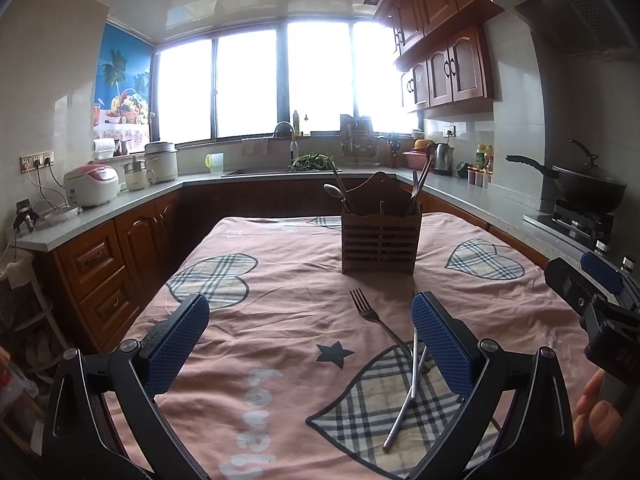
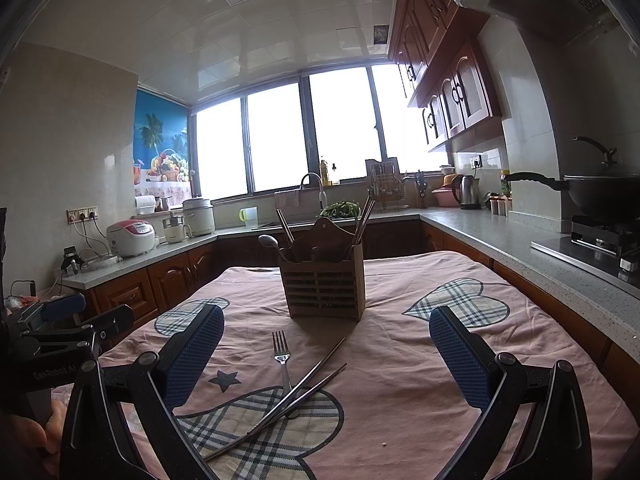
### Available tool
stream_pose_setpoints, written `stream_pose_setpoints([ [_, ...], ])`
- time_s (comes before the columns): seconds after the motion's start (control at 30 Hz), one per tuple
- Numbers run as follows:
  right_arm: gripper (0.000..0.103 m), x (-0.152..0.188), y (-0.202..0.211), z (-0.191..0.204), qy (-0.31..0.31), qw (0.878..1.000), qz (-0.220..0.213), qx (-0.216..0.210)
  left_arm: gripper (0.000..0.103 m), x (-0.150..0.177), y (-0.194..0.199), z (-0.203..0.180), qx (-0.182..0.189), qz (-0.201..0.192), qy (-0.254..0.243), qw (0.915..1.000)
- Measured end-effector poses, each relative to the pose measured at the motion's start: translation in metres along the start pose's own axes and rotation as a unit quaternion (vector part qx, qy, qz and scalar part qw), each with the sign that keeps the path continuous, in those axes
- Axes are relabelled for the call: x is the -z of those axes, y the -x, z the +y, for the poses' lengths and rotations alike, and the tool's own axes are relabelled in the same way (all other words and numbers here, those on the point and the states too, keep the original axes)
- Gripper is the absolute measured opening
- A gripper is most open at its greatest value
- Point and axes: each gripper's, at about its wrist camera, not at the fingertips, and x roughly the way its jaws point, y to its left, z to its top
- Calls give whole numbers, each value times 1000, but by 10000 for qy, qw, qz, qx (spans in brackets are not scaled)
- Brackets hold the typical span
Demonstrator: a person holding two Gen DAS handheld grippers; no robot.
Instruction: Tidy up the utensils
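Your fork (image 2: 282,360) lies on the pink cloth (image 2: 400,380), tines toward the slatted wooden holder (image 2: 326,288), its handle end hidden under two crossed steel chopsticks (image 2: 296,394) (long axes slanting right and away). Your left gripper (image 1: 310,344) and right gripper (image 2: 326,356) both hover spread wide, blue textured pads empty.

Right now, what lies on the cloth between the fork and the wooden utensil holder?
Nothing: in the right wrist view, only bare pink cloth separates the steel fork from the slatted wooden utensil holder.
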Motion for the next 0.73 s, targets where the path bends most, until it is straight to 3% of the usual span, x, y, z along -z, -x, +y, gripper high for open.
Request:
stream_pose_setpoints([
  [0.73, 103, 4, -12, -9, -46, 9999, 123, 20, 103, -8, -3, 1, 175, -7, 107, 9998],
])
